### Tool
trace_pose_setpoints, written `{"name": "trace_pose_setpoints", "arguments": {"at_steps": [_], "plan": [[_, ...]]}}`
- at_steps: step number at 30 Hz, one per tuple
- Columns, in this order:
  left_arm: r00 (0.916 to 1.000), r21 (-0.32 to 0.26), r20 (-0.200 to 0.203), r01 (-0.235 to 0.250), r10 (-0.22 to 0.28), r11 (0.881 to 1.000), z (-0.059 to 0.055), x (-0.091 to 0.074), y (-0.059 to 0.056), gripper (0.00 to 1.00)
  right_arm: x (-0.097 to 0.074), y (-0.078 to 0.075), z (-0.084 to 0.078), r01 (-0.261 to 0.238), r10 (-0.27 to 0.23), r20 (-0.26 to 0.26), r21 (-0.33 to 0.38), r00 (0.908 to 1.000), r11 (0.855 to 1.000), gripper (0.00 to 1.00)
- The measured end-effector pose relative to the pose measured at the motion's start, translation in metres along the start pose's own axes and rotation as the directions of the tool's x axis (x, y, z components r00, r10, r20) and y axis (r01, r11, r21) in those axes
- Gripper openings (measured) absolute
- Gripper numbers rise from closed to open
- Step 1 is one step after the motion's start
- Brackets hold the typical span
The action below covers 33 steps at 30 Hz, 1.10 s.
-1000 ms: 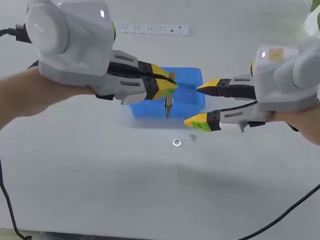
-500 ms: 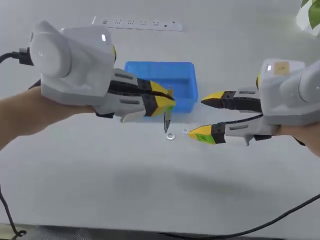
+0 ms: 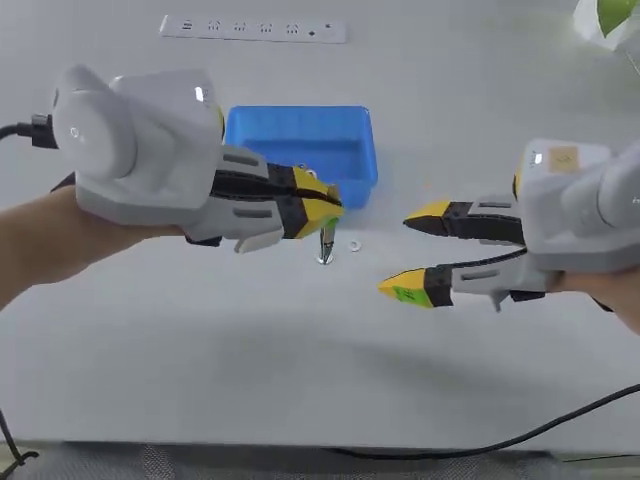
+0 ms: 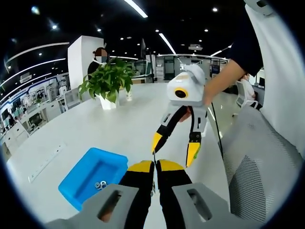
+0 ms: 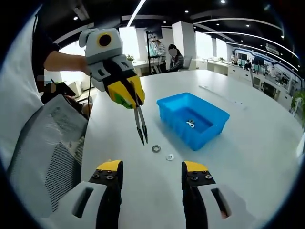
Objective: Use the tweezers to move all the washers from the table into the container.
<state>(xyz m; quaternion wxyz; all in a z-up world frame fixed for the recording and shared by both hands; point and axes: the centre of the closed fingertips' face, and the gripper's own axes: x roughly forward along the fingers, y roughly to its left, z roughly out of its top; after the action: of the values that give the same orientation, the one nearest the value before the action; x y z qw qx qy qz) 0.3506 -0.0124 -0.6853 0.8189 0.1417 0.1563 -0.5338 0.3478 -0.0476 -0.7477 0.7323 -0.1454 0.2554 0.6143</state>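
White counter [image 3: 200, 350] carries two small metal ring washers [image 5: 156, 148] near the blue plastic container [image 3: 365, 180]. My left tool [image 3: 335, 200] is clamped on slim silver tweezers [image 5: 140, 125], tips empty beside them; right tool [image 3: 395, 254] gapes, empty. Pickup step, I judge: next lower tips onto the nearer washer

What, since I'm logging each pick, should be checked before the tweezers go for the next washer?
1. Tool held: left gripper shut on the tweezers. Ok.
2. Tweezer tips apart, nothing between them. Ok.
3. Targets in sight: two washers on the table, just past the tips. Ok.
4. Tips lined up over one washer. Cannot tell.
5. Container open, already holding collected washers. Ok.
6. Right gripper open, off to the side of the washers. Ok.
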Motion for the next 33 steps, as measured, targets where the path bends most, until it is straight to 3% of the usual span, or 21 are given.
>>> {"name": "trace_pose_setpoints", "arguments": {"at_steps": [5, 11, 21, 29, 33], "plan": [[0.9998, 0.046, 0.013, 0.013, -0.013, 0.999, -0.003, 0.002, -0.006, 0.06, 0.001, 0.005, -0.003, -0.020, 0.020, 0.000, 0.009, 0.9998, 1.000, 0.50], [0.9994, 0.113, 0.000, 0.034, -0.034, 0.993, -0.007, 0.006, -0.009, 0.06, 0.002, 0.006, -0.005, -0.017, 0.017, 0.020, 0.024, 0.9997, 1.000, 0.46], [0.9992, 0.122, -0.001, 0.041, -0.041, 0.992, -0.011, 0.008, 0.000, 0.06, 0.008, 0.014, -0.009, -0.064, 0.062, 0.047, 0.052, 0.9970, 0.997, 0.51], [0.9983, 0.125, 0.014, 0.054, -0.056, 0.991, -0.010, 0.010, 0.001, 0.06, 0.013, 0.017, -0.012, -0.085, 0.081, 0.055, 0.069, 0.9951, 0.994, 0.56], [0.9982, 0.137, 0.001, 0.059, -0.060, 0.989, -0.014, 0.012, 0.002, 0.06, 0.014, 0.022, -0.013, -0.102, 0.099, 0.055, 0.070, 0.9936, 0.992, 0.57]]}}
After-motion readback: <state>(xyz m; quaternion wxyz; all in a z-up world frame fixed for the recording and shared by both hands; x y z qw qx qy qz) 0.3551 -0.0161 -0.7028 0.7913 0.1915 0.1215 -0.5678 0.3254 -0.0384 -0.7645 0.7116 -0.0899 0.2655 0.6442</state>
